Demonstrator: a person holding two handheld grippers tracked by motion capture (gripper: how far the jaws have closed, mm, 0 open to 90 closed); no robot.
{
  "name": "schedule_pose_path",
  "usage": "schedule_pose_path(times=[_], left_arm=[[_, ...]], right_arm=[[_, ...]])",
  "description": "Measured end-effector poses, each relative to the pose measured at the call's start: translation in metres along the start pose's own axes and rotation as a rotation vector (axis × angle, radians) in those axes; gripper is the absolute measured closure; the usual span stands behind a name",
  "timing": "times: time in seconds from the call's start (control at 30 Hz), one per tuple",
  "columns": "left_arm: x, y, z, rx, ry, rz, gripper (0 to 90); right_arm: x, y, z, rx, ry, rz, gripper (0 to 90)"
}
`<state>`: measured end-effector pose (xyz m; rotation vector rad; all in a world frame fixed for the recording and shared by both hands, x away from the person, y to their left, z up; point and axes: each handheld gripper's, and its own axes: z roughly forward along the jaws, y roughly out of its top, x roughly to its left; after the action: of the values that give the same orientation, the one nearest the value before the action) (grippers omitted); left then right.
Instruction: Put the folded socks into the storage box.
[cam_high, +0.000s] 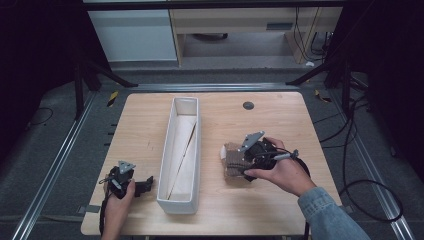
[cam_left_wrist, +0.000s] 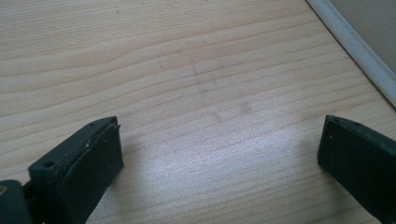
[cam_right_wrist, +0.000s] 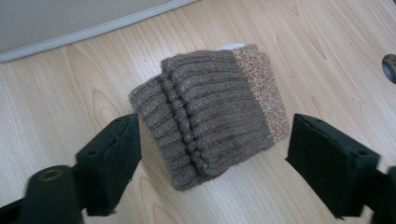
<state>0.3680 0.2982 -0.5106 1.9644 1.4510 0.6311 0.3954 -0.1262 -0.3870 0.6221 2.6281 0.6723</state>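
Observation:
A folded brown ribbed knit bundle (cam_high: 231, 161) with an orange-speckled band lies on the wooden table (cam_high: 280, 205), right of the middle. My right gripper (cam_high: 239, 164) straddles it from the right. In the right gripper view the bundle (cam_right_wrist: 210, 112) sits between the jaws of my right gripper (cam_right_wrist: 212, 142), which stands open: the left pad is at the knit's edge and the right pad is just clear of it. My left gripper (cam_high: 145, 186) rests near the front left of the table, open, pointing at the bin. Bare wood shows between the jaws of the left gripper (cam_left_wrist: 219, 140).
A long white bin (cam_high: 165, 160) stands lengthwise in the table's middle, between the two hands, with a pale sheet inside. Its wall (cam_left_wrist: 355, 42) is close ahead of the left gripper. A dark round hole (cam_high: 248, 105) marks the far table top. Cables trail on the floor at the right.

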Motion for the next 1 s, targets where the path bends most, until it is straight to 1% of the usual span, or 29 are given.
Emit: schedule_pose_path(times=[0.03, 0.07, 0.1, 0.17, 0.2, 0.23, 0.3, 0.33, 0.37, 0.43, 0.47, 0.5, 0.57, 0.63, 0.67, 0.73, 0.8, 0.83, 0.87, 0.9, 1.0], left_arm=[[0.000, 0.000, 0.000, -0.001, 0.000, -0.001, 0.0], [0.000, 0.000, 0.000, 0.000, 0.000, 0.000, 0.0], [0.000, 0.000, 0.000, 0.001, 0.000, 0.002, 0.0], [0.000, 0.000, 0.000, 0.001, 0.000, 0.001, 0.0], [0.000, 0.000, 0.000, 0.001, 0.000, 0.002, 0.0], [0.000, 0.000, 0.000, 0.001, 0.000, 0.002, 0.0], [0.000, 0.000, 0.000, 0.000, 0.000, 0.000, 0.0], [0.000, 0.000, 0.000, 0.000, 0.000, 0.000, 0.0], [0.000, 0.000, 0.000, 0.000, 0.000, 0.000, 0.0], [0.000, 0.000, 0.000, 0.000, 0.000, 0.000, 0.0], [0.000, 0.000, 0.000, 0.000, 0.000, 0.000, 0.0], [0.000, 0.000, 0.000, 0.000, -0.001, 0.000, 0.0], [0.000, 0.000, 0.000, 0.000, -0.002, 0.001, 0.0], [0.000, 0.000, 0.000, -0.001, -0.004, 0.002, 0.0], [0.000, 0.000, 0.000, 0.000, -0.006, 0.005, 0.0], [0.001, 0.001, 0.000, 0.000, -0.007, 0.007, 0.0], [0.001, 0.001, 0.001, 0.000, -0.007, 0.006, 0.0], [0.001, 0.001, 0.001, 0.000, -0.007, 0.006, 0.0], [0.001, 0.001, 0.001, 0.000, -0.007, 0.006, 0.0], [0.001, 0.001, 0.001, 0.000, -0.007, 0.007, 0.0], [0.001, 0.001, 0.001, 0.000, -0.007, 0.007, 0.0]], right_arm=[[0.000, 0.000, 0.000, 0.000, 0.000, 0.000, 16.4], [0.000, 0.002, 0.001, 0.002, 0.007, -0.017, 13.2], [0.000, 0.003, 0.002, 0.006, 0.013, -0.025, 12.1], [0.000, 0.003, 0.002, 0.008, 0.018, -0.029, 12.0], [0.001, 0.004, 0.002, 0.009, 0.012, -0.050, 15.9], [0.001, 0.004, 0.002, 0.009, 0.012, -0.050, 15.9], [0.005, 0.004, 0.001, 0.016, 0.019, -0.084, 21.2], [0.005, 0.004, 0.001, 0.016, 0.019, -0.084, 21.2], [0.007, 0.004, 0.001, 0.014, 0.010, -0.097, 22.6], [0.012, 0.003, 0.001, 0.029, 0.014, -0.123, 22.7], [0.012, 0.003, 0.001, 0.029, 0.014, -0.123, 22.7], [0.014, 0.003, 0.004, 0.035, 0.013, -0.140, 21.4], [0.014, 0.002, 0.005, 0.038, 0.015, -0.141, 20.3], [0.015, 0.003, 0.011, 0.045, 0.026, -0.156, 18.7], [0.016, 0.004, 0.016, 0.055, 0.034, -0.173, 16.0], [0.016, 0.007, 0.021, 0.055, 0.048, -0.175, 15.6], [0.017, 0.008, 0.023, 0.056, 0.052, -0.176, 15.1], [0.017, 0.010, 0.025, 0.066, 0.059, -0.190, 14.5], [0.018, 0.011, 0.027, 0.069, 0.057, -0.192, 14.0], [0.018, 0.011, 0.029, 0.074, 0.055, -0.210, 13.5], [0.019, 0.012, 0.035, 0.077, 0.051, -0.223, 12.1]])
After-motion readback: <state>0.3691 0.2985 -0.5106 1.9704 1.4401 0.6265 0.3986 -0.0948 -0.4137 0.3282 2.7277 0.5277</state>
